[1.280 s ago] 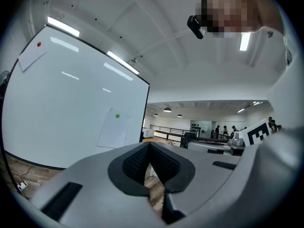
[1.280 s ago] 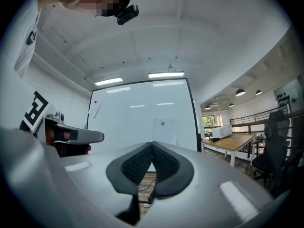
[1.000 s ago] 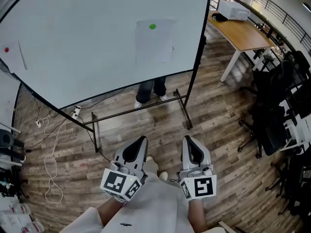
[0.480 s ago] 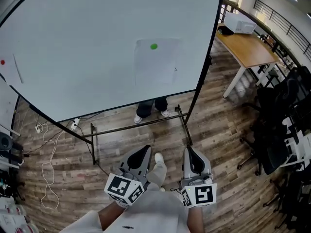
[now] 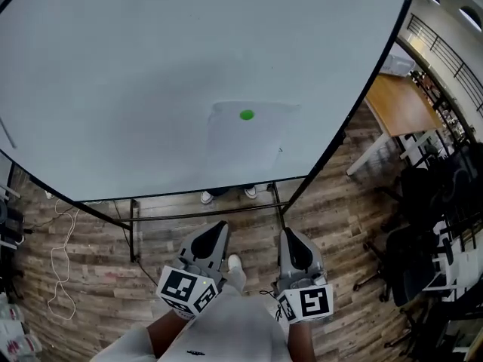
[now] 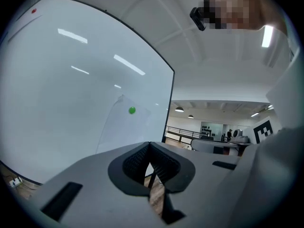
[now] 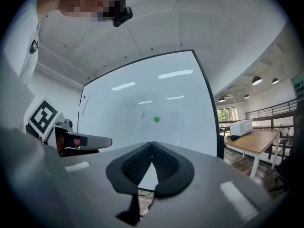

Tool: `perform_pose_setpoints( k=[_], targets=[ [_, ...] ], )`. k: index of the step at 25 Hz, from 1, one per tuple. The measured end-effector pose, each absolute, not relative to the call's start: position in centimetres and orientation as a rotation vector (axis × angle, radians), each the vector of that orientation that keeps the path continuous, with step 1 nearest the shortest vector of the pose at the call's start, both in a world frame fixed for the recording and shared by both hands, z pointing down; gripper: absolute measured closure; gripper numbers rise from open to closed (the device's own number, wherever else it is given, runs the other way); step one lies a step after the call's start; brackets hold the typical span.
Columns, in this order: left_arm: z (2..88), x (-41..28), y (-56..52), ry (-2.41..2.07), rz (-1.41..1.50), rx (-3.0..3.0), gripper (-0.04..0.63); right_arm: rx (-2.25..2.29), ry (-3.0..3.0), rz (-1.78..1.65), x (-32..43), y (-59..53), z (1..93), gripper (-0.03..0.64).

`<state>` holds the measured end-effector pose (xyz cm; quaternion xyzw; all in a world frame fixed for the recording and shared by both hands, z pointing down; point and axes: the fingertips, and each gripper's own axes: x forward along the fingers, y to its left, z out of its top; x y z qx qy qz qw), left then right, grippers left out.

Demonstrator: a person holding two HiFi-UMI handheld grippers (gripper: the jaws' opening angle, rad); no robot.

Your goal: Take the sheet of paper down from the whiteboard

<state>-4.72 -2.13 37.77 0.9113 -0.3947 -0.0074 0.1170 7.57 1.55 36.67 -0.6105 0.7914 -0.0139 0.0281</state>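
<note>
Pinching fingers (image 6: 135, 164) shut on nothing, left gripper (image 5: 214, 231) and right gripper (image 5: 290, 237).
Facing the far whiteboard (image 5: 151, 66), well apart from the sheet of paper (image 5: 243, 148) pinned low right by a green magnet (image 5: 246, 115).

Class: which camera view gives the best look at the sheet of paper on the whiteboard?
The head view: the whole sheet of paper shows, under a green magnet. The right gripper view hides its lower edge; the left sees it aslant.

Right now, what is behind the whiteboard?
Only a person's shoes show below the lower edge of the whiteboard, on the wood floor. The board covers the rest of that person.
</note>
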Motion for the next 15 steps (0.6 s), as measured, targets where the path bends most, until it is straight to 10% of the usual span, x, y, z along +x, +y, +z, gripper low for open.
perform_pose_setpoints(
  k=[15],
  targets=[
    [37.7,-5.2,-13.9,-1.231,-0.062,2.610,0.588,-1.857,2.516,-0.016,8.4,-10.3,36.3,0.605]
  ],
)
